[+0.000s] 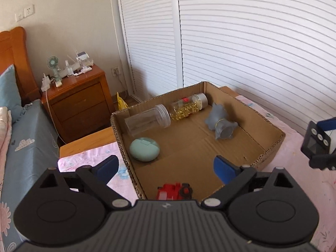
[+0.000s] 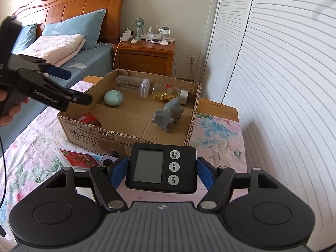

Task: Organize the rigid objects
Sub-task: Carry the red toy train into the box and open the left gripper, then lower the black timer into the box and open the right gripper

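Note:
A shallow cardboard box (image 1: 271, 147) (image 2: 193, 113) sits on a flowered cloth. It holds a clear empty jar (image 1: 147, 120) (image 2: 132, 85), a jar of yellow capsules (image 1: 188, 107) (image 2: 168, 93), a grey figurine (image 1: 221, 122) (image 2: 169, 114), a mint oval case (image 1: 144, 149) (image 2: 113, 98) and a red toy (image 1: 174, 191) (image 2: 89, 119). My left gripper (image 1: 166, 168) is open and empty above the box's near end. My right gripper (image 2: 161, 171) is shut on a black digital timer (image 2: 161, 168) (image 1: 316, 140), held in front of the box.
A red and white card (image 2: 75, 159) and a small black and white item (image 2: 109, 159) lie on the cloth in front of the box. A wooden nightstand (image 1: 79, 103) (image 2: 145, 56) stands behind, a bed (image 2: 63, 48) to the left, louvred doors (image 1: 241, 42) to the right.

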Motion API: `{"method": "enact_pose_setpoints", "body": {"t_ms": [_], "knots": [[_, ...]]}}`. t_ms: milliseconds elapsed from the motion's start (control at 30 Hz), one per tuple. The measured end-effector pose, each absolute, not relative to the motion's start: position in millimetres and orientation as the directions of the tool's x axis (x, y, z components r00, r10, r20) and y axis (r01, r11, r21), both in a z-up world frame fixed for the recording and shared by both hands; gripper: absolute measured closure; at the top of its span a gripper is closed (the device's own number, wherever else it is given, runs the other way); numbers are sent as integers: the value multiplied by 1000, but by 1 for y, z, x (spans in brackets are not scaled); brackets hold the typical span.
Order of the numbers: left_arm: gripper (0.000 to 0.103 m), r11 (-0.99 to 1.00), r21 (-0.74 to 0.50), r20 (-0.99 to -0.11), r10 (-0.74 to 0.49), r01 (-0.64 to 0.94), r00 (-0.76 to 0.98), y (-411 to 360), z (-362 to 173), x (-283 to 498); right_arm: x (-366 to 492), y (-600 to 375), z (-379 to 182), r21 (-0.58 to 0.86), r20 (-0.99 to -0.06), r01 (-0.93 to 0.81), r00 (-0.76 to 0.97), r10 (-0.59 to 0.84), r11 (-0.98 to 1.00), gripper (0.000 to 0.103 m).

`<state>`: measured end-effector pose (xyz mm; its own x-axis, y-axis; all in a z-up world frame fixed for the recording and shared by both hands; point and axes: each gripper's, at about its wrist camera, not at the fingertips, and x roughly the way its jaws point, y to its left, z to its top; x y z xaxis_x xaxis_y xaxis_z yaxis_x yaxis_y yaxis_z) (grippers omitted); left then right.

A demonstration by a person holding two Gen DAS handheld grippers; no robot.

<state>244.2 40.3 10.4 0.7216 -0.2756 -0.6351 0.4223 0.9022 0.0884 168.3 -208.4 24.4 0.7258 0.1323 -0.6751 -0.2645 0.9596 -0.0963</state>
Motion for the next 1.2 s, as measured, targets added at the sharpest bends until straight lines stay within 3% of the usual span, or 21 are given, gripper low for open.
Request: {"method": "enact_pose_setpoints", "body": {"t_ms": [133,533,1200], "knots": [[1,909,67,-624,-284,412,728,48,15,225,172,-207,27,-93,-672,-272,727,142,958,28],[1,949,-7,-607,-256,317,753,65,13,166,215,-192,41,-46,-665,-301,721,196,953,28],[1,967,13,-667,-181,255,723,66,-18,137,283,-173,9,-9,-747,-211,652,134,977,28]]}}
